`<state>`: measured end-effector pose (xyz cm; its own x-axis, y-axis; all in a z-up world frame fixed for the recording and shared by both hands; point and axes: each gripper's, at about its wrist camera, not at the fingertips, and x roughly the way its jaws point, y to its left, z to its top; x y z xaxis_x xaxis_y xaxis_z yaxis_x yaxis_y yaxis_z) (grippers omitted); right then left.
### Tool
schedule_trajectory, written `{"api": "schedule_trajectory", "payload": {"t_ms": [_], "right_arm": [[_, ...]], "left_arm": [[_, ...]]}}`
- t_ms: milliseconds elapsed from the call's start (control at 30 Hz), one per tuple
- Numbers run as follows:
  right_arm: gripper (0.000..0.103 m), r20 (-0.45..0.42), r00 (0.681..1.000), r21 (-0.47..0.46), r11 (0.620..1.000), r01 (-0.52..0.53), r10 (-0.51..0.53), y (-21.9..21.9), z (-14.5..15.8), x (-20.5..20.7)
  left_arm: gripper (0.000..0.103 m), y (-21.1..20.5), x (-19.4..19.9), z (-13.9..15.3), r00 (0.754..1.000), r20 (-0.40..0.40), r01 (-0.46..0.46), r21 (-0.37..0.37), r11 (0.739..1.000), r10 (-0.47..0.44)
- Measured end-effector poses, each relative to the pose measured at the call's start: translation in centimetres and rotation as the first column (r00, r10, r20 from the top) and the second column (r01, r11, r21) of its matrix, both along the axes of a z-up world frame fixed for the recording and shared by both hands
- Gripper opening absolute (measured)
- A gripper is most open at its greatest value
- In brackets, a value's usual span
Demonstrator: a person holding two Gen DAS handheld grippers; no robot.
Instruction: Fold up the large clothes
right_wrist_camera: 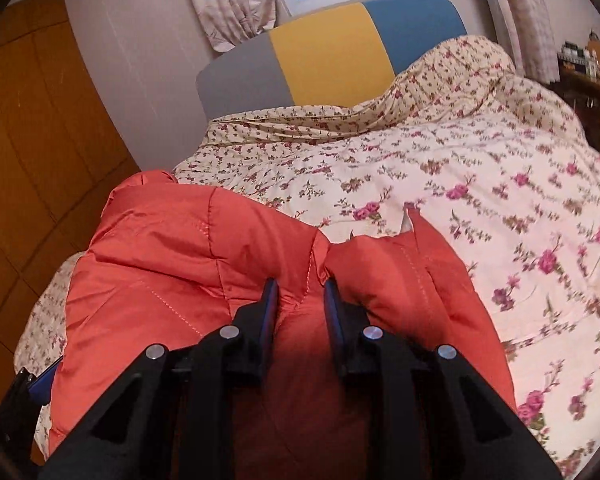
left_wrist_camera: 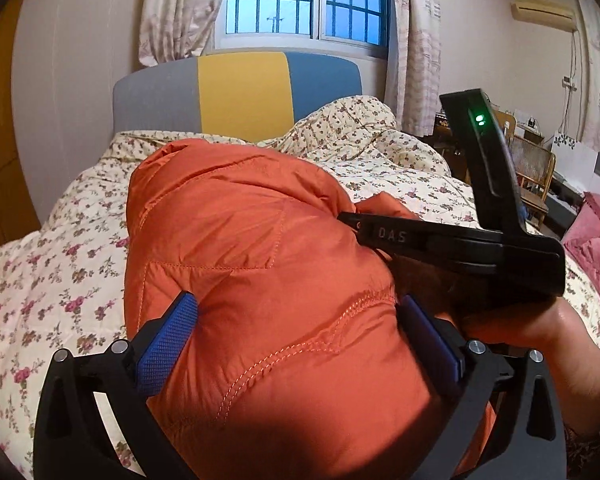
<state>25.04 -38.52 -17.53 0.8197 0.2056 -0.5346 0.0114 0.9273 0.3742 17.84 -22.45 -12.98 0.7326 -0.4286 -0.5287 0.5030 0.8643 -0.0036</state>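
An orange padded jacket lies bunched on the floral bedspread, mid-fold. The left gripper stands wide, straddling its bulk without pinching; the right gripper clamps a ridge of fabric. Next, probably, the left needs a hold.

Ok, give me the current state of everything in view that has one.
Orange quilted puffer jacket: bunched up on the bed.
Left gripper: open wide, jacket bulging between its blue pads.
Right gripper: narrowed onto a fold of jacket.
Floral quilt: rumpled, heaped near the headboard.
Curtains: drawn apart.
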Motion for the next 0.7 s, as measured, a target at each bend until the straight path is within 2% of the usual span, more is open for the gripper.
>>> {"api": "schedule_trajectory", "payload": {"t_ms": [133, 267, 367, 433, 533, 633, 700], "right_arm": [[0.022, -0.008, 1.000, -0.015, 1.000, 0.008, -0.008, 0.3, 0.0, 0.0], [0.022, -0.006, 1.000, -0.008, 1.000, 0.019, -0.019, 0.1, 0.2, -0.2], [0.022, 0.020, 0.999, -0.028, 0.999, 0.042, -0.042, 0.4, 0.6, -0.8], [0.023, 0.047, 0.997, -0.047, 0.997, 0.067, -0.065, 0.6, 1.0, -1.5], [0.023, 0.096, 0.989, -0.077, 0.989, 0.124, -0.117, 0.9, 1.6, -2.7], [0.023, 0.105, 0.985, -0.077, 0.986, 0.146, -0.138, 0.6, 1.7, -3.2], [0.023, 0.097, 0.986, -0.078, 0.986, 0.146, -0.138, 0.6, 1.8, -3.1]], "left_arm": [[0.100, -0.1, -0.1, -0.2, 1.000, 0.013, -0.003, 0.008, 1.000, 0.003], [0.100, 1.0, 0.5, 1.0, 0.999, -0.039, -0.021, -0.061, 0.998, 0.018], [0.100, 2.6, 2.2, 2.6, 0.991, -0.085, -0.115, -0.143, 0.983, 0.103], [0.100, 3.0, 3.8, 3.7, 0.980, -0.100, -0.184, -0.156, 0.970, 0.170], [0.100, 2.6, 6.3, 5.1, 0.962, -0.089, -0.268, -0.119, 0.956, 0.259], [0.100, 1.5, 7.9, 5.3, 0.954, -0.073, -0.296, -0.069, 0.953, 0.291], [0.100, 0.4, 9.2, 4.4, 0.949, -0.088, -0.302, 0.008, 0.953, 0.302]]}}
